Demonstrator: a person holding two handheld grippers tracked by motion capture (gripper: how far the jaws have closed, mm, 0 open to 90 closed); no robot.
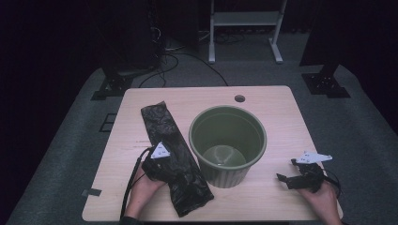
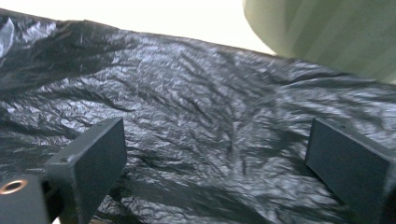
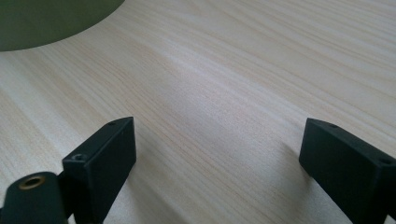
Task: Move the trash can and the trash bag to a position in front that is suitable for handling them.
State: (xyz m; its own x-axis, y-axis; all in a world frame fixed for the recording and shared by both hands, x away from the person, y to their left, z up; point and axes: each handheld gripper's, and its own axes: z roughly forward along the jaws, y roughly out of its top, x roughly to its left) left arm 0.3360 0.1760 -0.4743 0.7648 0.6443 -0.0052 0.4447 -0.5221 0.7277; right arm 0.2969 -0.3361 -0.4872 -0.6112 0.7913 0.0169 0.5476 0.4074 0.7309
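Observation:
A crumpled black plastic bag (image 1: 162, 124) lies flat along the left half of the wooden table (image 1: 267, 199), its right edge against the base of an empty green ribbed bin (image 1: 227, 140). My left gripper (image 1: 164, 165) sits low over the middle of the bag. In the left gripper view its jaws stand wide apart above the bag's (image 2: 201, 116) wrinkled film, with nothing pinched between them, and the bin (image 2: 327, 32) rises at the top right. My right gripper (image 1: 287, 169) rests to the right of the bin, open over bare wood (image 3: 219, 135), with the bin's wall (image 3: 46, 21) at the top left.
A round cable hole (image 1: 240, 98) sits near the table's far edge behind the bin. Beyond the table stand a white metal frame (image 1: 244, 18), dark stands and cables on the grey floor. Bare wood shows at the front right and far right.

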